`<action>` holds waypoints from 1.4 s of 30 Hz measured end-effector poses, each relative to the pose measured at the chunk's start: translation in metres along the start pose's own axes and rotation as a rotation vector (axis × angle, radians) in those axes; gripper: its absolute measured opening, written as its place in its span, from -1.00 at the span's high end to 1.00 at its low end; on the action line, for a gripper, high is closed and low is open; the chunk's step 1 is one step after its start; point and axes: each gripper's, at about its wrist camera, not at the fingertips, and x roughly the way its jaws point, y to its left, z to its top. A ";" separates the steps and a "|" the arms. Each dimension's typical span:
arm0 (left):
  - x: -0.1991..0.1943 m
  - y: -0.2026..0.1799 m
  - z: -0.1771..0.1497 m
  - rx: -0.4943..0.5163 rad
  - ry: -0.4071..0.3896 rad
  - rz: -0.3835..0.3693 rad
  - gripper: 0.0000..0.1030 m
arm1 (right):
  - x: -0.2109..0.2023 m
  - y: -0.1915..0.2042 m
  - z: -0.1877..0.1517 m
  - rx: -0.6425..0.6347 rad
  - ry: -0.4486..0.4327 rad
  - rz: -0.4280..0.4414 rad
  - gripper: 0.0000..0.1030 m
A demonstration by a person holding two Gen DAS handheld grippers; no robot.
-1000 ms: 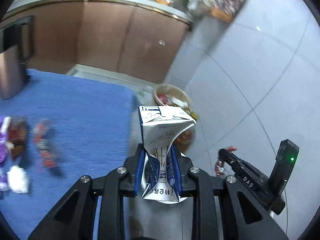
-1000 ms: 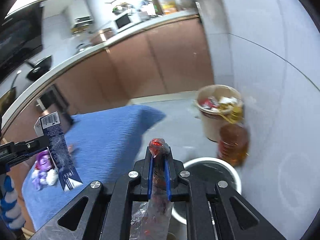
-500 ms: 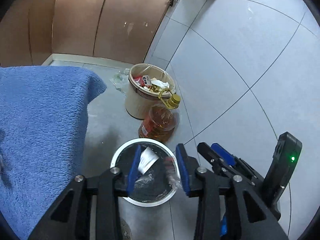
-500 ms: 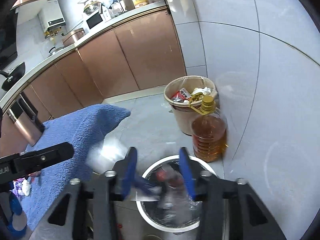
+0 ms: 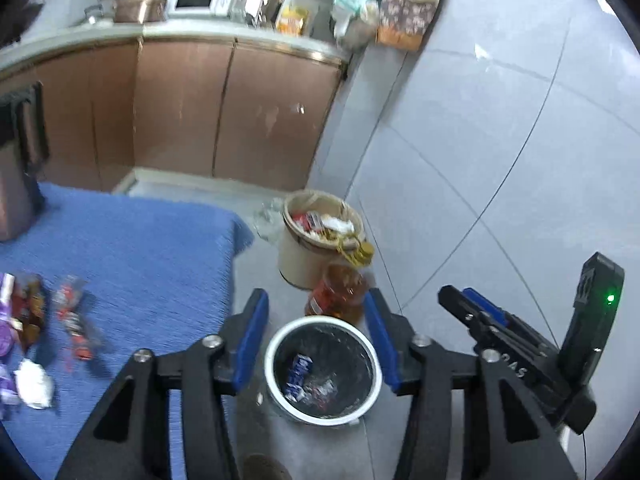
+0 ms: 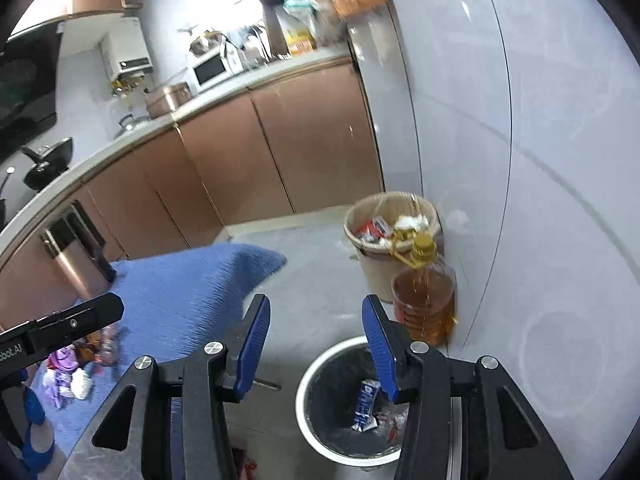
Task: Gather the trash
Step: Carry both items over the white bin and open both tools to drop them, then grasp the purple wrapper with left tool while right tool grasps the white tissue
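A white-rimmed bin with a black liner (image 5: 280, 344) (image 6: 308, 380) stands on the floor below both grippers. A blue and white carton (image 5: 299, 371) (image 6: 365, 405) and a red wrapper (image 5: 326, 392) lie inside it. My left gripper (image 5: 316, 340) is open and empty above the bin. My right gripper (image 6: 316, 344) is open and empty, just left of the bin. Several wrappers (image 5: 72, 316) (image 6: 80, 360) lie on the blue cloth-covered table (image 5: 152, 256) (image 6: 192, 288) at the left.
A beige bin full of rubbish (image 5: 308, 236) (image 6: 372, 256) and a bottle of amber oil (image 5: 340, 288) (image 6: 424, 300) stand by the grey tiled wall. Brown kitchen cabinets (image 5: 224, 108) run along the back. A metal bin (image 5: 16, 168) stands far left.
Both grippers opened and dropped their loads into the white-rimmed bin: the left let go of the carton, the right of the red wrapper. Both have since lifted away.
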 end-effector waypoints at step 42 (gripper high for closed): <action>-0.197 0.289 -0.150 -0.209 -0.135 0.386 0.04 | 0.015 0.259 -0.064 -0.357 0.196 0.443 -0.01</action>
